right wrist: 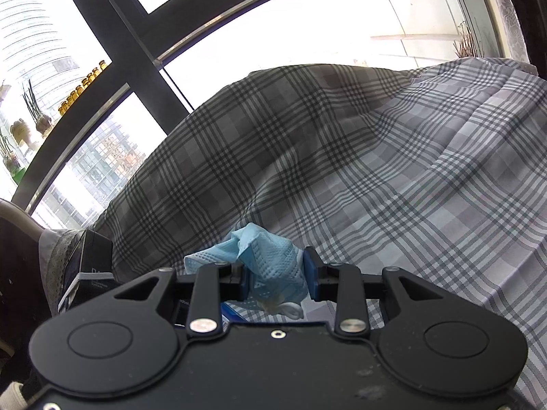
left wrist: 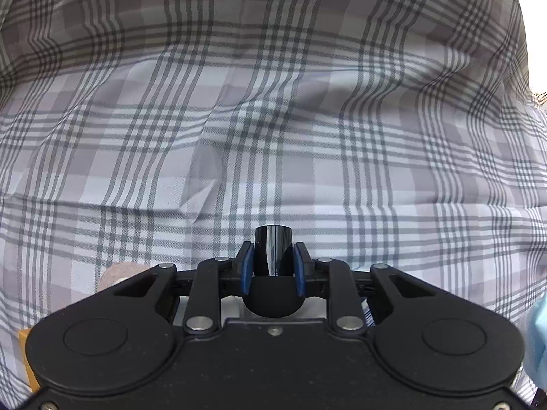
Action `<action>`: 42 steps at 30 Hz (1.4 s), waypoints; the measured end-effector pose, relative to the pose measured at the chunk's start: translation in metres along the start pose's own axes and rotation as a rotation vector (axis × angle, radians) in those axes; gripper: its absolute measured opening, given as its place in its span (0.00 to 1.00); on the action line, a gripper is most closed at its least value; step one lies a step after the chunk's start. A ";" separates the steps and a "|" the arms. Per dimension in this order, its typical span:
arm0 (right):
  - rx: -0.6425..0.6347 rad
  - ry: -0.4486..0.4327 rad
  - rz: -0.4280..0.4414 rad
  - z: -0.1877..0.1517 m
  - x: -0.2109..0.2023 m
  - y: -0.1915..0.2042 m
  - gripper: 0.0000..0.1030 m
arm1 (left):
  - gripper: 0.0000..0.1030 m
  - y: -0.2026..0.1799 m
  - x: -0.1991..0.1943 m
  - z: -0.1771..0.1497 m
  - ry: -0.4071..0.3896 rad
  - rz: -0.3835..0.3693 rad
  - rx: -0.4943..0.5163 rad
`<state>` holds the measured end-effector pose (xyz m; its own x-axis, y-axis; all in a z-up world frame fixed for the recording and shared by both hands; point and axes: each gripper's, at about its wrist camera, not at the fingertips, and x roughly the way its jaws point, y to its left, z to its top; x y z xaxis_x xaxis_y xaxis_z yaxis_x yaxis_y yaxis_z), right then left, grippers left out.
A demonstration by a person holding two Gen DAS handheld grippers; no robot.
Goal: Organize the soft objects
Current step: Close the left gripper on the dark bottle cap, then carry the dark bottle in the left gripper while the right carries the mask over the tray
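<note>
Over the checked cloth (left wrist: 273,119) the left gripper (left wrist: 273,263) points down, and its blue pads (left wrist: 247,266) squeeze a small shiny black tube (left wrist: 273,249). The jaws are closed tight on it. I cannot tell what the tube is, or if it is soft. A round black thing sits just under it, between the arms of the tool.

On the other side, the right gripper (right wrist: 277,282) holds a crumpled blue mask (right wrist: 263,256). Its jaws are nearly closed, and the mask is bunched between the pads, with a white loop (right wrist: 290,309) hanging out below. The cloth (right wrist: 393,171) lies under and behind it, draped over something big. A dark box (right wrist: 89,259) stands at the left edge of the cloth, near the window (right wrist: 256,27).

I think the step now is carrying: each tool has one thing and no thing is put down yet. Where they should go is not in view. Next, each thing needs a spot, and the jaws need to open slowly so the mask does not cling to the pads
</note>
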<state>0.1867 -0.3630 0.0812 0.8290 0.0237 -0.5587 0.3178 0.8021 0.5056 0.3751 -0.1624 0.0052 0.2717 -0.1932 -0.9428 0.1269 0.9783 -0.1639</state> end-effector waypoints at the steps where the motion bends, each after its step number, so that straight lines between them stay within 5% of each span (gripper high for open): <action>1: 0.001 0.000 -0.002 0.000 0.000 0.000 0.30 | 0.22 -0.004 -0.002 0.001 -0.015 -0.009 0.006; 11: 0.034 0.009 -0.069 0.005 0.004 -0.012 0.30 | 0.22 -0.070 -0.032 0.000 -0.183 -0.080 0.137; 15: 0.071 0.021 -0.120 0.008 0.007 -0.022 0.30 | 0.22 -0.088 -0.032 -0.005 -0.192 -0.102 0.166; 22: 0.118 0.006 -0.200 0.015 0.003 -0.042 0.30 | 0.22 -0.108 -0.034 -0.024 -0.129 -0.186 0.189; 29: 0.139 0.016 -0.279 0.019 0.002 -0.060 0.30 | 0.22 -0.116 -0.042 -0.077 0.044 -0.292 0.228; 42: 0.029 -0.026 -0.296 0.004 -0.025 -0.055 0.29 | 0.22 -0.058 -0.129 -0.166 -0.022 -0.360 0.245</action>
<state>0.1498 -0.4102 0.0698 0.7101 -0.2242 -0.6674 0.5601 0.7544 0.3425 0.1745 -0.1821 0.0878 0.1881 -0.5231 -0.8313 0.4393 0.8018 -0.4052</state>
